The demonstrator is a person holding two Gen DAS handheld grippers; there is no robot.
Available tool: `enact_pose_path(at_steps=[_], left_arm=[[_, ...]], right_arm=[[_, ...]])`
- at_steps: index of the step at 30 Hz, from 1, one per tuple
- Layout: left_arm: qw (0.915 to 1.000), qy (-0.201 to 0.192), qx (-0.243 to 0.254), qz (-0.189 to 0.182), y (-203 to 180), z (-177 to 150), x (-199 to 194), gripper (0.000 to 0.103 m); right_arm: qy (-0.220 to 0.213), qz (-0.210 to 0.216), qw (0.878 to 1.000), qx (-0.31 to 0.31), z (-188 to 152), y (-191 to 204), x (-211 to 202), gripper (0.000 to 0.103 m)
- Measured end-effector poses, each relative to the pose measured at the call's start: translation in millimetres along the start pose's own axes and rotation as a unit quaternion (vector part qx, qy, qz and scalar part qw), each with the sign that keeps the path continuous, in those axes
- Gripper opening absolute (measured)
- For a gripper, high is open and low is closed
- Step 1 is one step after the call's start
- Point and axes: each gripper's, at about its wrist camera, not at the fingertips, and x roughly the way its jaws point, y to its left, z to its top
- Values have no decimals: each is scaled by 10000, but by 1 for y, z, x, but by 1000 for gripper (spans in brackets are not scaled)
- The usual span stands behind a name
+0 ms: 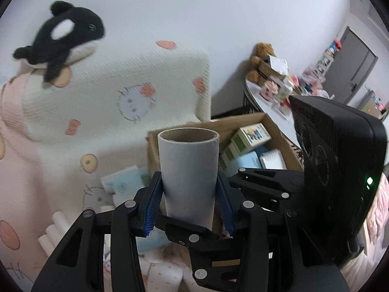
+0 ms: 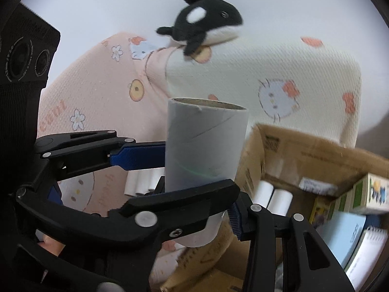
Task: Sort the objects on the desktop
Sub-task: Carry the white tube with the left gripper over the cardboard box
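A grey-white cardboard tube [image 1: 188, 170] stands nearly upright between the blue pads of my left gripper [image 1: 188, 177], which is shut on its lower half. The same tube [image 2: 204, 146] shows in the right wrist view, where my right gripper [image 2: 218, 209] is shut on its bottom end. The left gripper's blue-padded finger [image 2: 138, 158] presses the tube from the left there. The right gripper's black housing [image 1: 340, 158] fills the right side of the left wrist view. An open cardboard box [image 2: 304, 146] lies just right of and below the tube.
The box [image 1: 272, 126] holds white paper rolls [image 2: 272, 194], small cartons [image 1: 252, 133] and notebooks [image 2: 347, 238]. Loose white rolls [image 1: 56, 228] lie on the bedding. An orca plush [image 2: 206, 24] sits on patterned pillows [image 1: 121, 85]. A cluttered table [image 1: 267, 97] stands behind.
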Motion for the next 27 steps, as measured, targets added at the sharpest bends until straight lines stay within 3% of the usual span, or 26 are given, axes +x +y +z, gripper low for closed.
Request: enact_pose_path(at_steps=[19, 23, 27], left_arm=[[9912, 1102, -320, -654, -32, 23, 88, 47], [9871, 1189, -637, -860, -25, 21, 98, 47], [9778, 1288, -1217, -1119, -13, 22, 109, 48]], right_arm=[[404, -231, 9969, 635, -41, -73, -10, 42], [404, -255, 9966, 665, -45, -80, -10, 42], [366, -319, 9960, 748, -45, -87, -12, 41]])
